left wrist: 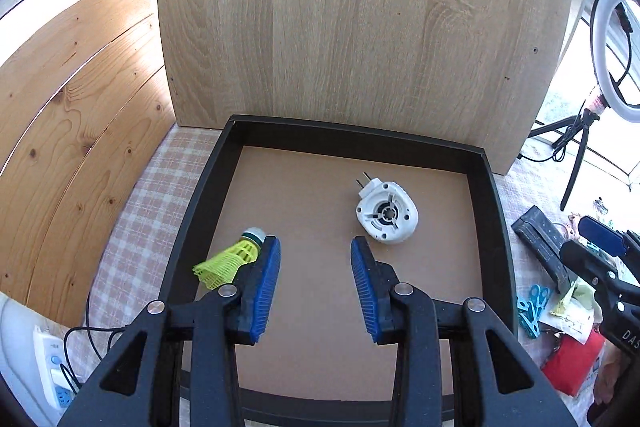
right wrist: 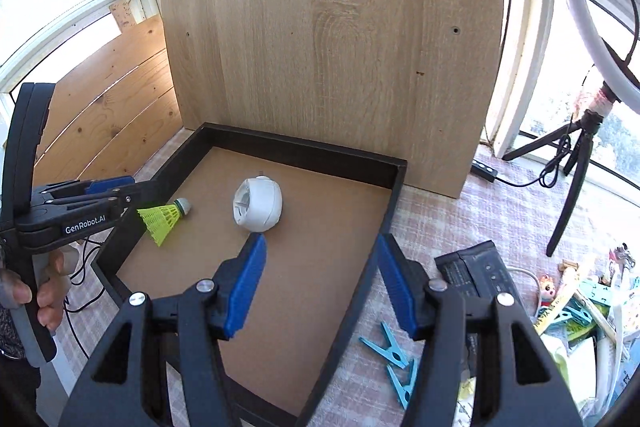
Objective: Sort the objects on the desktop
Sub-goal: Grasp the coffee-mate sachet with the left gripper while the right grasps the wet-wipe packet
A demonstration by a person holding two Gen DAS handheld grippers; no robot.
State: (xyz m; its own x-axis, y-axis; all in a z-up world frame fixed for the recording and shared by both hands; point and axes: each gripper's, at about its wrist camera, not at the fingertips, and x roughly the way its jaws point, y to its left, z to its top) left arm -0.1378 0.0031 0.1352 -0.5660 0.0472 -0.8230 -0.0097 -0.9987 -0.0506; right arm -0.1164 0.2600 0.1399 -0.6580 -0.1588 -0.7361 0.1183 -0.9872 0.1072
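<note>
Both tongs (left wrist: 316, 283) (right wrist: 322, 283) gape empty over the tray (left wrist: 360, 135), shuttlecock (left wrist: 230, 259) and plug (left wrist: 386, 211) inside, so grab loose clips (right wrist: 394, 359) squarely.

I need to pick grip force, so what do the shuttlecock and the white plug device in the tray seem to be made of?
The shuttlecock looks like thin, flexible neon-yellow plastic: its skirt is an open moulded mesh, with a pale rounded tip. The white plug device looks like hard, smooth moulded plastic, slightly glossy, with two metal-looking prongs. Both lie in the tray.
</note>
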